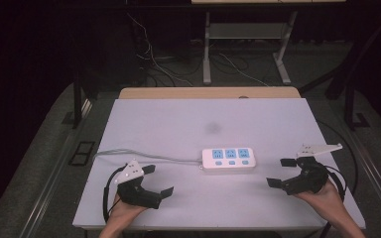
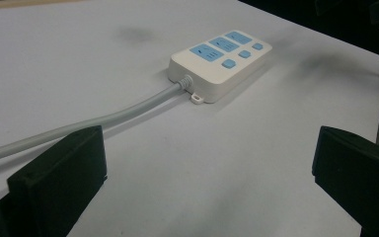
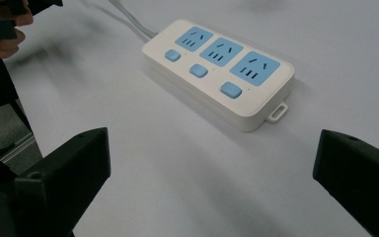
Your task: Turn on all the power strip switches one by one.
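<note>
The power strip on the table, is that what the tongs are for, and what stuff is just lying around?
Part of the job:
power strip, between both tongs
its grey cord
left tongs, open
right tongs, open

Just lying about:
cables on the floor behind the table
dark smudge on the tabletop

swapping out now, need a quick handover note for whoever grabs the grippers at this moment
Left gripper: open, holding nothing, near the table's front left.
Right gripper: open, holding nothing, front right.
Power strip: flat at the centre between both grippers, sockets up, nothing plugged in; its grey cable runs off to the left edge.
Done: nothing visible yet.
Left: probably reach in and handle the strip.
</note>
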The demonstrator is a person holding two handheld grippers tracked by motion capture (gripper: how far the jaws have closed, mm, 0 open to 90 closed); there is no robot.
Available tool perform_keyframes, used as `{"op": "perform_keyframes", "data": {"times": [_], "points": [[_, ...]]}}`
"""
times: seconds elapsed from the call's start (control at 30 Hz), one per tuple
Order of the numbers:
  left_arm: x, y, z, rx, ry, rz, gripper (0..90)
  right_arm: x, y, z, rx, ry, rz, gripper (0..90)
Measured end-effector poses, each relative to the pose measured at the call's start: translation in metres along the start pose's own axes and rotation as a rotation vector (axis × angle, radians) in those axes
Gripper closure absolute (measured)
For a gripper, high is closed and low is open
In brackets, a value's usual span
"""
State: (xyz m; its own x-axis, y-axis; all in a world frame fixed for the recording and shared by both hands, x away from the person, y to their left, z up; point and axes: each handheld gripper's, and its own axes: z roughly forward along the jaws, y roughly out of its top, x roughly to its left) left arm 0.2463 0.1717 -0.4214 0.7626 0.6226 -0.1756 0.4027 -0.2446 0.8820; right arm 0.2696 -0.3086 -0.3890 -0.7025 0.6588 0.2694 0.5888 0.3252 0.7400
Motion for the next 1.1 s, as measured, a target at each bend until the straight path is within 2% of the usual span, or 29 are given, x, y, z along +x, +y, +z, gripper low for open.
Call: {"op": "perform_keyframes", "data": {"times": [0.4, 1.1], "points": [[0.000, 0.000, 0.001, 0.001, -0.005, 0.000, 0.0, -0.001, 0.021, 0.003, 0.043, 0.012, -0.038, 0.9], [0.001, 0.000, 0.000, -0.006, -0.008, -0.004, 0.0, 0.003, 0.053, 0.023, 0.117, 0.028, -0.107, 0.9]]}}
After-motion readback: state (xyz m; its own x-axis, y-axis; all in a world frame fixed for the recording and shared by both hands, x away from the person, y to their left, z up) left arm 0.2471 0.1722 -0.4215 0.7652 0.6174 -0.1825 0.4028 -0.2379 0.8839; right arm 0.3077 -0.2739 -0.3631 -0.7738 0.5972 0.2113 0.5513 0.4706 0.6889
